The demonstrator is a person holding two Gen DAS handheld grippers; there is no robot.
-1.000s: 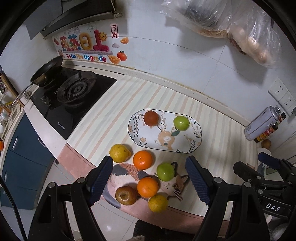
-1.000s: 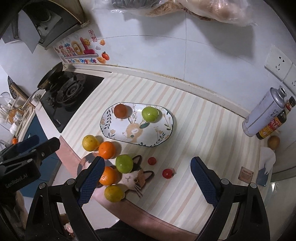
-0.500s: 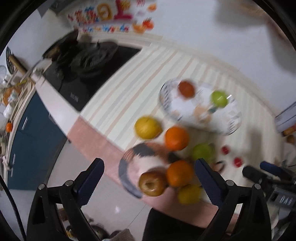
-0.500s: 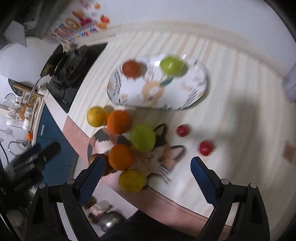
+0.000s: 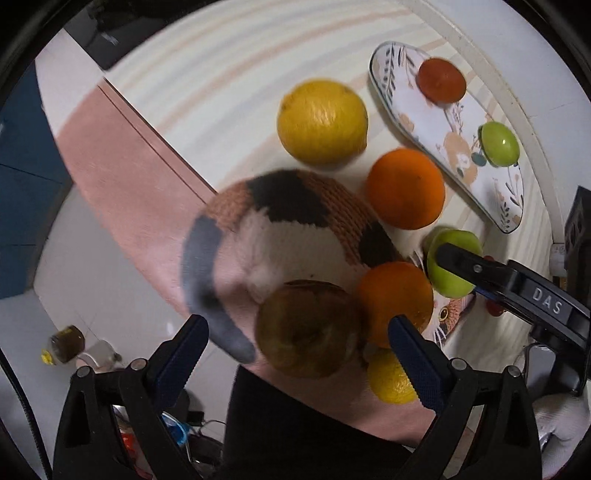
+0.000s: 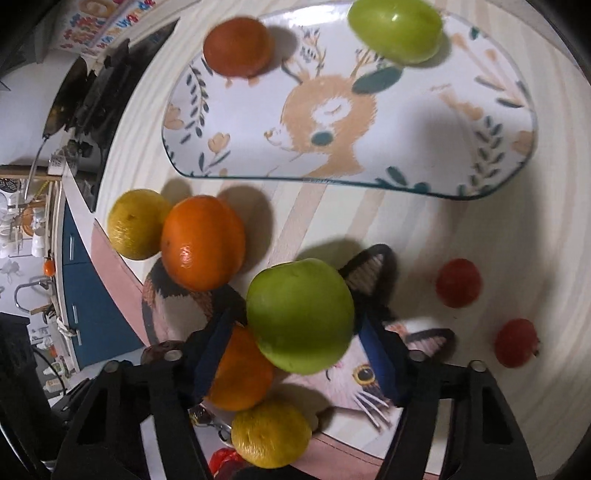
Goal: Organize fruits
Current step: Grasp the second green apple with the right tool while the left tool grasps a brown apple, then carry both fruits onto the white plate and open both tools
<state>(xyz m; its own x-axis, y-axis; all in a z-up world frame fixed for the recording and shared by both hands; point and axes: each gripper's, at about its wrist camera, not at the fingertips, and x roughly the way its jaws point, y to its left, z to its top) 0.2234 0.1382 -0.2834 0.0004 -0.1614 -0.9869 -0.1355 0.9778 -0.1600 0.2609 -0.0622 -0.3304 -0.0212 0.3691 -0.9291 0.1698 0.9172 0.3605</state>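
Loose fruit is clustered on the cat-shaped mat [image 5: 295, 229] at the worktop [image 6: 424, 236] edge, probably awaiting transfer to the deer plate [image 6: 369, 147], which already carries a red fruit [image 6: 238, 46] and a green one [image 6: 397, 27]. The right tool [image 6: 295, 354] straddles the green apple [image 6: 301, 315], its blue pads at either flank; whether they actually press it I cannot tell. The left tool [image 5: 295, 347] stands wide apart around the brown apple [image 5: 308, 328], touching nothing.
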